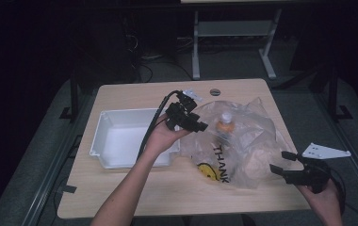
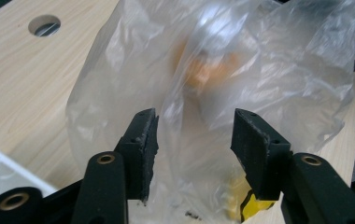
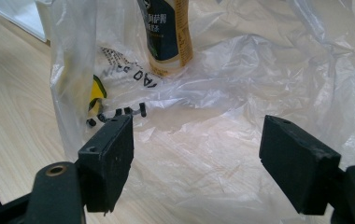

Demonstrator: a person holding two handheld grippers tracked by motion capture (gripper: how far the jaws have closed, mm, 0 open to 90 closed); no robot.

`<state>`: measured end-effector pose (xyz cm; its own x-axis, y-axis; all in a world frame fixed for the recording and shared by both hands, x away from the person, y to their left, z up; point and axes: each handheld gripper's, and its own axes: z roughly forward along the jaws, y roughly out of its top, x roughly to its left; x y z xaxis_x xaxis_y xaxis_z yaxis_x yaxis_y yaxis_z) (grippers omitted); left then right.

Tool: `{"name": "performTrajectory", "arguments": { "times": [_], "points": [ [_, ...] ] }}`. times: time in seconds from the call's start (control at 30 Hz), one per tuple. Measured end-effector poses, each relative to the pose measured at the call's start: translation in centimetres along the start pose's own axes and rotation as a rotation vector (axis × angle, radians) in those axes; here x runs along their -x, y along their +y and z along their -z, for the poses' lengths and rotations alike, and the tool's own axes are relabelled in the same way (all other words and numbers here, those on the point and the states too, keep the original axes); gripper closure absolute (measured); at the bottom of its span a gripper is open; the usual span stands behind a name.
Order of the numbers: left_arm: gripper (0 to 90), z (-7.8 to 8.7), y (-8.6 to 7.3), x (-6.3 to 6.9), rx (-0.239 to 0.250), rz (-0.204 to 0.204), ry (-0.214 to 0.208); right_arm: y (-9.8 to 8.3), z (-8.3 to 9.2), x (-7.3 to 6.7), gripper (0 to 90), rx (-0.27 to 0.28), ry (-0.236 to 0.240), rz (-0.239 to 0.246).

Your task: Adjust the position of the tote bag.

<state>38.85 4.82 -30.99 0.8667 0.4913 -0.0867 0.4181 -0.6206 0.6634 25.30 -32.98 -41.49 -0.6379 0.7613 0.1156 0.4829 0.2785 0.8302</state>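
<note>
clear plastic bag [image 1: 243,141] stands on the wooden table [image 1: 120,197] with the drink bottle [image 1: 224,123] already inside, beside the empty white tray [image 1: 120,136]. left gripper [image 1: 193,123], jaws apart, holds nothing; right gripper [image 1: 283,165] waits wide open at the bag's edge. the bagging looks done.

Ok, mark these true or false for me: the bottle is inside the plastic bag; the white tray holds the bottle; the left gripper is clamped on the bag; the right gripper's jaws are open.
1. The bottle is inside the clear plastic bag: true.
2. The white tray holds the bottle: false; the bottle stands in the bag, beside the tray.
3. The left gripper is clamped on the bag: false; its jaws stand apart in front of the bag.
4. The right gripper has open jaws: true; nothing is pinched between them.
</note>
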Motion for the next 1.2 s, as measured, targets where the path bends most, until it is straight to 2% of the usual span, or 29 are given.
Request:
{"name": "performTrajectory", "arguments": {
  "times": [0.23,0.5,0.63,0.7,0.8,1.2],
  "points": [
    [45.9,-0.6,1.5,0.4,0.014,-0.018,-0.014,0.0,0.0,0.1,25.8,0.003,0.003,-0.002],
    [39.6,-2.4,2.6,0.3,0.019,-0.006,-0.012,-0.1,-0.1,0.2,25.8,0.004,0.006,-0.006],
    [39.7,-3.4,2.8,0.0,-0.004,-0.008,-0.023,-0.1,0.0,0.2,25.8,0.008,0.006,-0.004],
    [42.5,-3.8,2.8,-0.1,-0.002,0.012,-0.039,-0.1,0.0,0.2,25.8,0.008,0.007,-0.002],
    [46.5,-4.4,2.9,0.0,-0.013,0.014,-0.040,-0.1,0.0,0.2,25.9,0.009,0.007,-0.006],
    [71.6,-5.1,2.8,0.1,-0.040,-0.020,-0.019,0.0,0.0,0.2,25.9,0.011,0.008,-0.006]
  ]
}}
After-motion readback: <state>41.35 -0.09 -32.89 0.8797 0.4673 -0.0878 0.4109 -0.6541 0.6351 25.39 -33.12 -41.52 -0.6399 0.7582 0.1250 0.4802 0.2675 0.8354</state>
